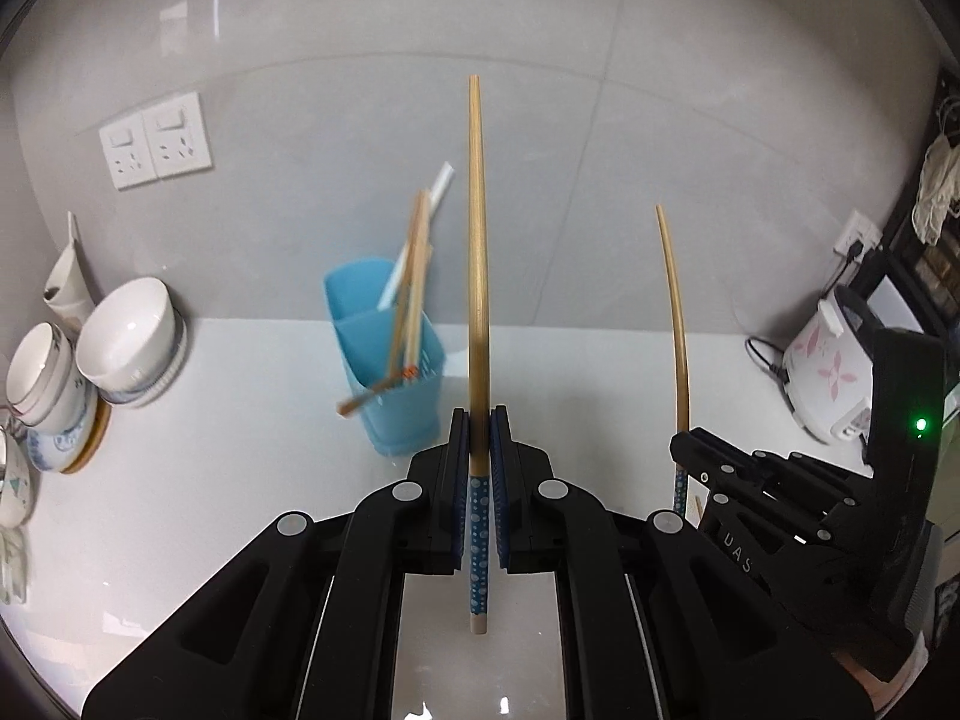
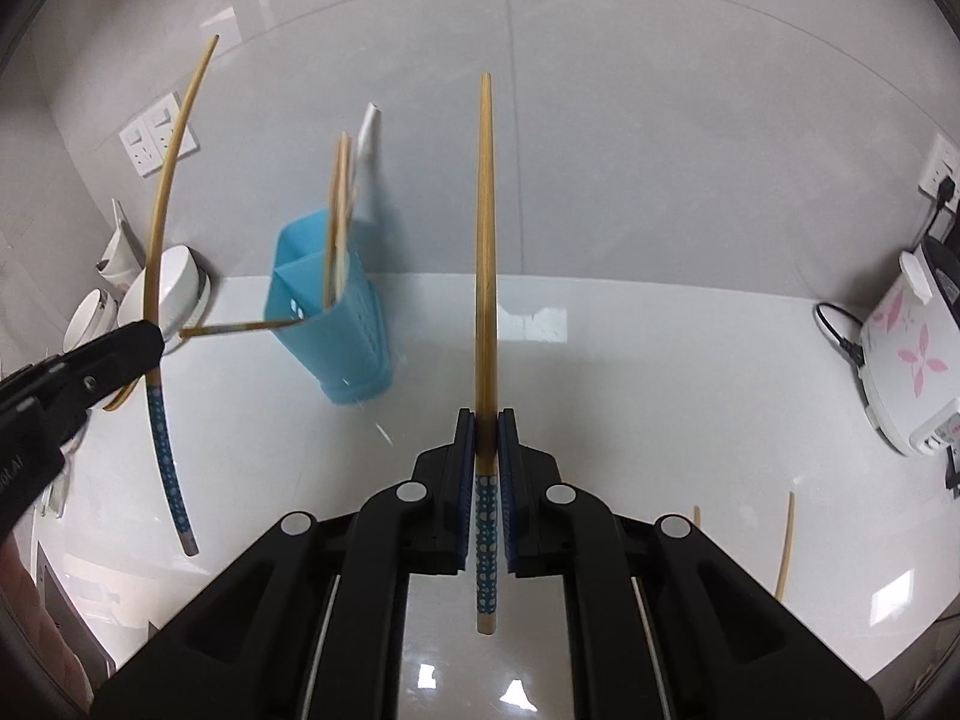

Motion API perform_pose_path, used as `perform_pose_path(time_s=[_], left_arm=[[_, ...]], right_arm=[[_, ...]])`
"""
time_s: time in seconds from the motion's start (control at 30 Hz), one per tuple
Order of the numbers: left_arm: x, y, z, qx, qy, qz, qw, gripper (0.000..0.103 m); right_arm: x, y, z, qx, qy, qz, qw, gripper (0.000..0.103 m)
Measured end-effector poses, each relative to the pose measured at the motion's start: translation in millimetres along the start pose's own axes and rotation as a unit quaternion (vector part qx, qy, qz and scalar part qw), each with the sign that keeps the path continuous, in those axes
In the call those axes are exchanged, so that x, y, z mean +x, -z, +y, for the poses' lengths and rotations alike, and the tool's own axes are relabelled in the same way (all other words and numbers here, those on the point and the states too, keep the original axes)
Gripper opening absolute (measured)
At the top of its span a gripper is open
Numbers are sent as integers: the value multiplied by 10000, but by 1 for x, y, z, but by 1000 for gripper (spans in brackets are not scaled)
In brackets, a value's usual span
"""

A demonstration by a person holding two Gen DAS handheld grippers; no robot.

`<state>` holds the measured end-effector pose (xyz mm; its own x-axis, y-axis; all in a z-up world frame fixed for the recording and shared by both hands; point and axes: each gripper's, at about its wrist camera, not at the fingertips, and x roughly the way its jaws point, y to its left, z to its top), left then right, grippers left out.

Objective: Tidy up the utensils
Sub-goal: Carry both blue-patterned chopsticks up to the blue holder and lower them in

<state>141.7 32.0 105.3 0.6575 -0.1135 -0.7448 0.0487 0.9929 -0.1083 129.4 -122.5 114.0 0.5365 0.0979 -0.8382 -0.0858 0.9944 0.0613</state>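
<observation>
My left gripper (image 1: 479, 420) is shut on a bamboo chopstick (image 1: 478, 276) with a blue dotted handle, its thin tip pointing up toward the wall. My right gripper (image 2: 486, 423) is shut on a matching chopstick (image 2: 486, 252), held the same way. Each gripper shows in the other view: the right gripper (image 1: 684, 450) with its chopstick (image 1: 675, 312) to the right, the left gripper (image 2: 147, 336) with its chopstick (image 2: 165, 192) to the left. A blue plastic utensil holder (image 1: 390, 372) (image 2: 336, 330) stands on the white counter (image 1: 210, 480) ahead, holding several chopsticks and a white utensil.
Stacked white bowls (image 1: 129, 339) and dishes sit at the counter's left. A white rice cooker (image 2: 906, 360) with pink flowers stands at the right. Two loose chopsticks (image 2: 785, 546) lie on the counter at the lower right. Wall sockets (image 1: 156, 141) are on the grey wall.
</observation>
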Motion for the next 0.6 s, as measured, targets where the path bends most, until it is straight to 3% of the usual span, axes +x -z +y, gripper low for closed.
perform_pose_path(time_s=[0.27, 0.6], left_arm=[[-24, -22, 42, -363, -100, -546, 9978, 6], [-19, -42, 79, -573, -134, -892, 9943, 6]], right_arm=[[-4, -32, 32, -245, -285, -368, 9986, 7], [1, -61, 55, -414, -613, -728, 9946, 7]])
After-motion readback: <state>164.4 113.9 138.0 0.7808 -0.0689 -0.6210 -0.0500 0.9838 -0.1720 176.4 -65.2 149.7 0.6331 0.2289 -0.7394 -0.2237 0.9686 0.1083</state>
